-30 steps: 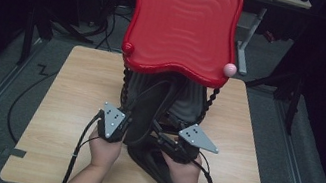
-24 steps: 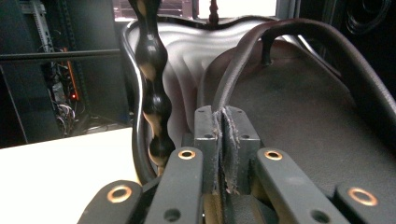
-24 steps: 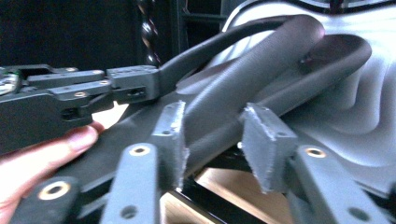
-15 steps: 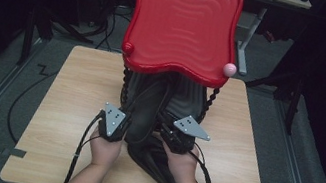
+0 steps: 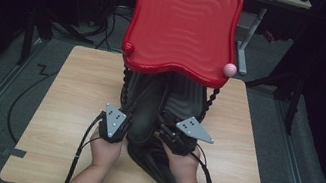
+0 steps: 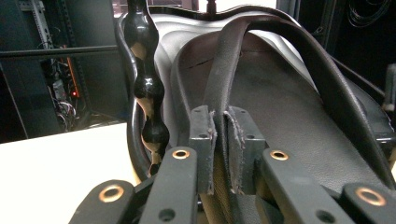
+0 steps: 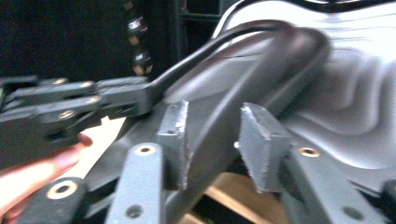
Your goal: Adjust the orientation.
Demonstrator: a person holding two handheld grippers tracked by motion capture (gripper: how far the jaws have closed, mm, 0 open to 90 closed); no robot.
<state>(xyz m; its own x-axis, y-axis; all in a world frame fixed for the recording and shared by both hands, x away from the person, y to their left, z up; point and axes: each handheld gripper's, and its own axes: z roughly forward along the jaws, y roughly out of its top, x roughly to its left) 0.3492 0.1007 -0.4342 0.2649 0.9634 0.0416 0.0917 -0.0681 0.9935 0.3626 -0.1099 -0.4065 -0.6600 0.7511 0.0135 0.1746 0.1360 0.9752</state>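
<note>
A black padded seat [image 5: 184, 100] lies on the wooden table [image 5: 67, 105] under a red wavy tray [image 5: 183, 24] held up on black beaded posts [image 6: 147, 93]. A black leather strap [image 6: 224, 65] loops up from the seat. My left gripper [image 6: 222, 114] is shut on this strap's lower end; in the high view the left gripper [image 5: 123, 127] sits at the seat's left side. My right gripper [image 7: 212, 112] is open, its jaws apart on either side of the strap [image 7: 261, 60]; from above the right gripper [image 5: 165, 131] is at the seat's right side.
A pink ball [image 5: 229, 69] and a red knob [image 5: 128, 48] sit at the tray's front corners. Cables trail from both grippers across the table [image 5: 85, 144]. The left gripper's body [image 7: 60, 107] and a finger show beyond the right gripper's jaws. Dark floor surrounds the table.
The right gripper has moved forward and slightly left, closer to the strap. The left gripper has stayed shut on the strap in the same place.
</note>
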